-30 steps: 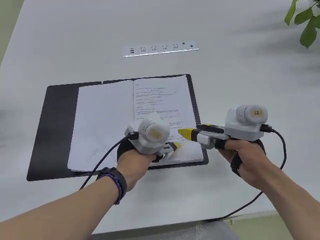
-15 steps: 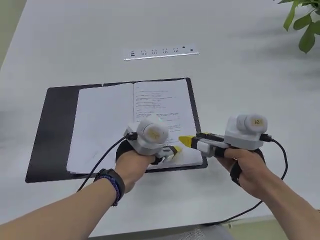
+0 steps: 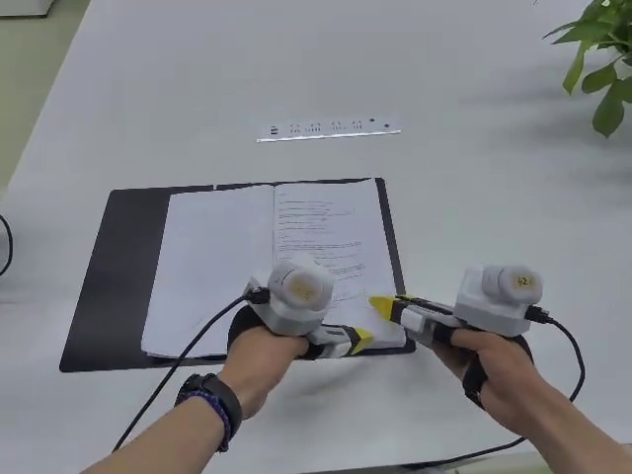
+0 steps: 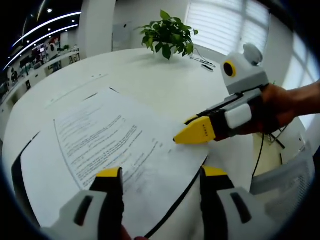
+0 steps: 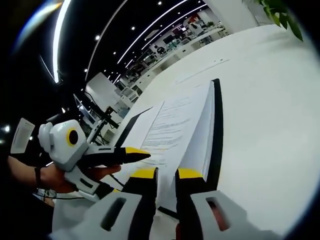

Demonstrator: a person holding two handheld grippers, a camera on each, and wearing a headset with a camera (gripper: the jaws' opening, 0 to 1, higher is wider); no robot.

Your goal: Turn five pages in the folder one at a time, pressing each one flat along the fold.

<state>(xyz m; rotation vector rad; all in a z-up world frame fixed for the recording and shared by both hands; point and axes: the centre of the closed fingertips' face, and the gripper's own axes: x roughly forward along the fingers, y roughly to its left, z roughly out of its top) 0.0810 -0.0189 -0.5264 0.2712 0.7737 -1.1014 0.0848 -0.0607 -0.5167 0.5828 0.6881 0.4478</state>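
Black folder, one; open pages, two

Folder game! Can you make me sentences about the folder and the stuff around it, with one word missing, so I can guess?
1. The folder lies ___ on the table.
2. The folder's cover is the colour ___.
3. In the head view, the printed page is on the folder's ___ half.
4. The plant at the table's far corner has ___ leaves.

Missing words: open, black, right, green.
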